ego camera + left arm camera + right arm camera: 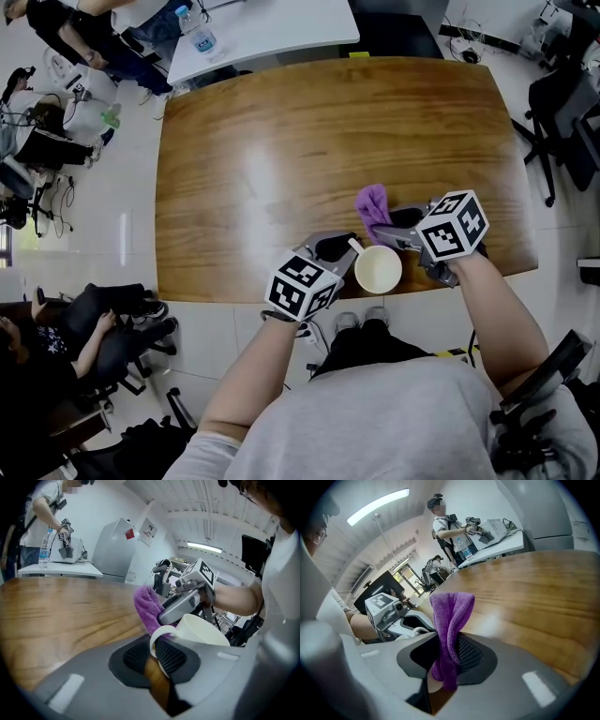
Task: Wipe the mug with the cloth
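The wooden table (281, 169) spreads out ahead of me, and near its edge closest to my body the white mug (378, 270) is mouth up between my two tools. My left gripper (154, 656) has its jaws nearly together, pinched on the loop of the mug's handle, with the cup's body out past the tips. My right gripper (447, 658) is clamped on the purple cloth (450, 616), which stands in a folded bunch above the jaws, just beyond the mug's rim; I cannot tell whether cloth and mug touch.
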